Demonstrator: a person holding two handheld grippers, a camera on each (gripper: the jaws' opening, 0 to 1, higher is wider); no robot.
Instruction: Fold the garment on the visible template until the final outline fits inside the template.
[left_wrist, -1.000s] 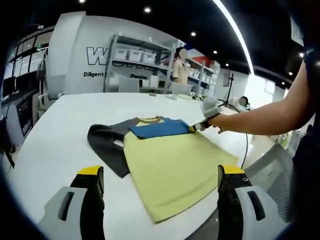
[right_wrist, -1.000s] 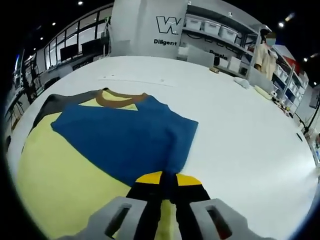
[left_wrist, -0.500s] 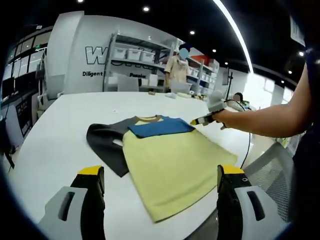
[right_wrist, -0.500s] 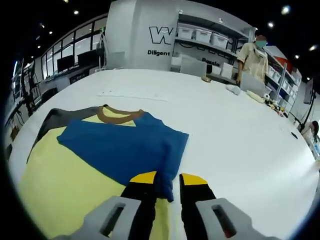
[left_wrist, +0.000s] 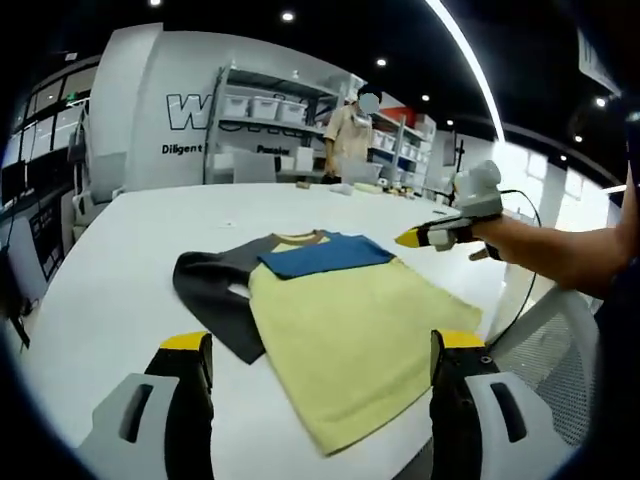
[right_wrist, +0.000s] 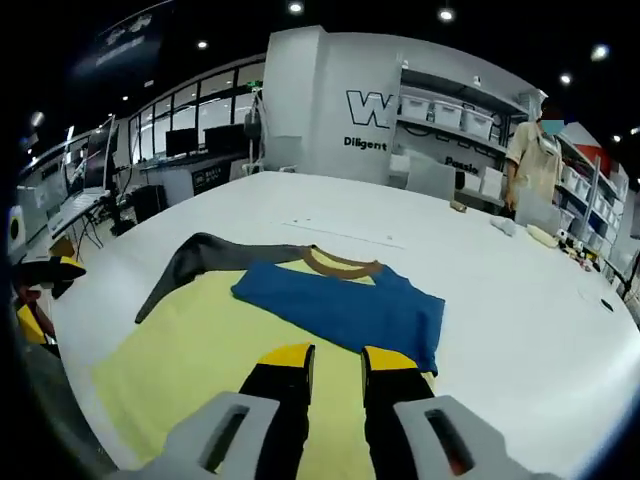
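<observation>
One shirt (left_wrist: 340, 320) lies spread on the white table (left_wrist: 110, 290), its yellow body toward the near edge, a blue sleeve (left_wrist: 325, 255) folded across the chest just below the brown collar (right_wrist: 343, 263), and a dark grey sleeve (left_wrist: 215, 295) stretched out flat at about 9 o'clock of the body in the left gripper view. In that view the left gripper (left_wrist: 315, 375) hangs over the near table edge with its two yellow-tipped fingers (left_wrist: 185, 345) spread wide apart, holding nothing, the shirt hem between them and beyond. At about 2 o'clock there, the right gripper (left_wrist: 415, 239) is held in a hand (left_wrist: 490, 240) above the table, apart from the cloth, just off the blue sleeve's far corner. In the right gripper view its own fingers (right_wrist: 285, 360) stand a narrow gap apart with nothing pinched, above the yellow body at 6 o'clock, and the blue sleeve lies just ahead at 12 o'clock of the tips. A person (right_wrist: 535, 165) stands beyond the table by the shelves (right_wrist: 450, 110).
</observation>
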